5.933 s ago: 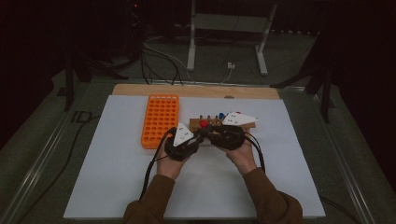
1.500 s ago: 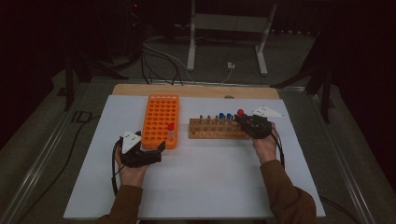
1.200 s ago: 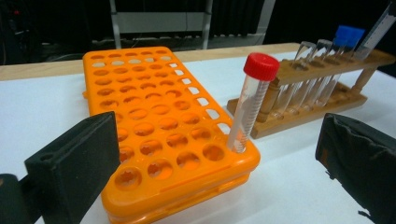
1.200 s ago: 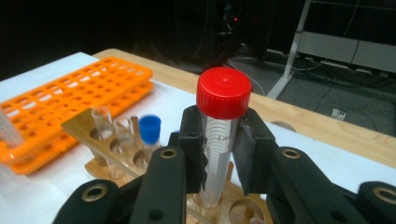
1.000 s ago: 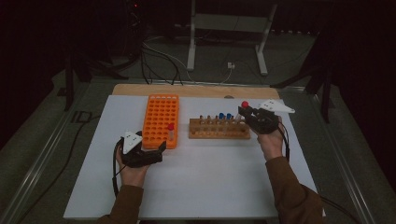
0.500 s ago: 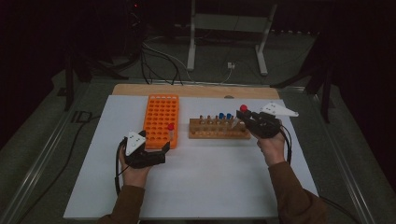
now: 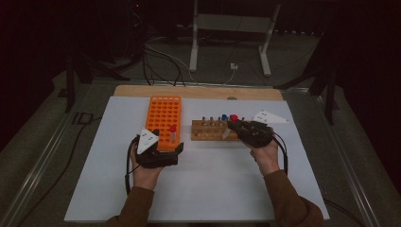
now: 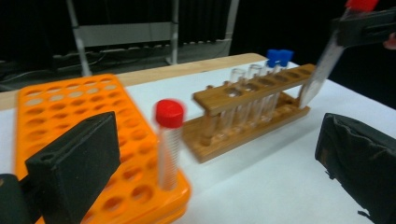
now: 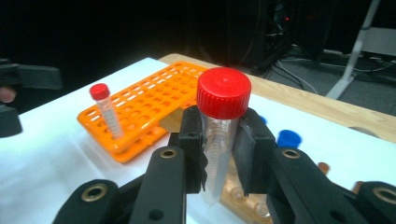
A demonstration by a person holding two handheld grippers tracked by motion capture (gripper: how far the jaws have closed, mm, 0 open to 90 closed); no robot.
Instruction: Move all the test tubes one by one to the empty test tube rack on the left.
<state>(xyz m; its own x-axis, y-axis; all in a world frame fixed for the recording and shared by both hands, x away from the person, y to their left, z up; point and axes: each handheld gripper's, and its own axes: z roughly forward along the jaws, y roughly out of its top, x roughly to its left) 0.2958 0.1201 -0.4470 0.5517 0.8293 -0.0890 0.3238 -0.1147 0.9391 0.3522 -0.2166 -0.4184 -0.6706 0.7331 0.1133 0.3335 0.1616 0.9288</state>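
- Between my left gripper (image 7: 166,152) and my right gripper (image 7: 236,128) the white mat (image 7: 213,184) lies bare; I could pass there.
- The orange rack (image 7: 161,120) stands just ahead of my left jaws, one red-capped tube (image 7: 173,133) upright at its near edge.
- The wooden rack (image 7: 210,130) sits right beside my right gripper, its tubes and blue caps (image 8: 279,57) blocking a low sweep.
- The mat's near half is open.

White table sheet (image 7: 213,189); metal stand (image 7: 229,28); floor cables (image 7: 161,56).

Two black jaws stand wide apart before an orange rack (image 8: 60,126) holding one red-capped tube (image 8: 168,140); beside it a wooden rack (image 8: 252,107) of clear tubes, another gripper (image 8: 369,25) holding a red-capped tube above its far end
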